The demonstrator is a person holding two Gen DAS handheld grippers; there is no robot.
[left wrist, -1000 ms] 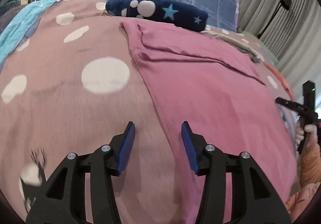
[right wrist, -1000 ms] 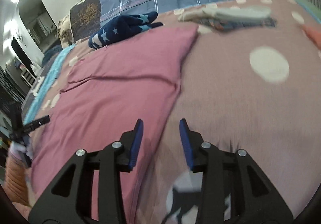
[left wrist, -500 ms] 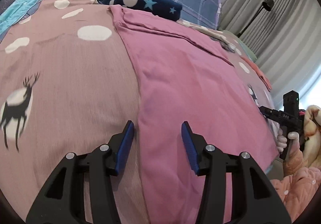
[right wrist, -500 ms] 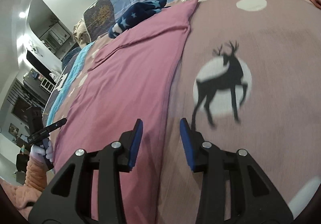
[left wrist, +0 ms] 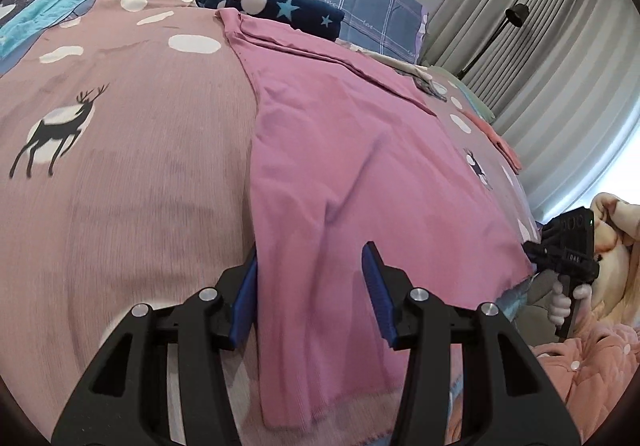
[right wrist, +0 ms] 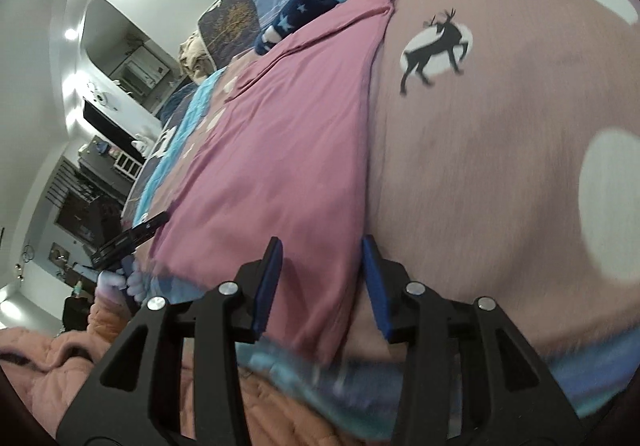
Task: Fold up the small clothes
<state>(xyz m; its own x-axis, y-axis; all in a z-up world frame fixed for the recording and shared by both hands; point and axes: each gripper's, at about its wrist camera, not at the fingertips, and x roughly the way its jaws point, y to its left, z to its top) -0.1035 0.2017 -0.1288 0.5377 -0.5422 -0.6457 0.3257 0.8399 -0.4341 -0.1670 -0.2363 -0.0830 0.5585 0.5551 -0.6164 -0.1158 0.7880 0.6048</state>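
Your pink garment (left wrist: 360, 174) lies flat on the bed (left wrist: 132, 186), hem at the near edge. Each tool straddles one hem corner, left tool (left wrist: 310, 286) and right tool (right wrist: 322, 280) both released, right just widening, ready to pinch for the fold.

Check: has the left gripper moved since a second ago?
Yes. The left gripper has pulled back toward the near hem of the pink garment; the navy star cloth now sits farther away.
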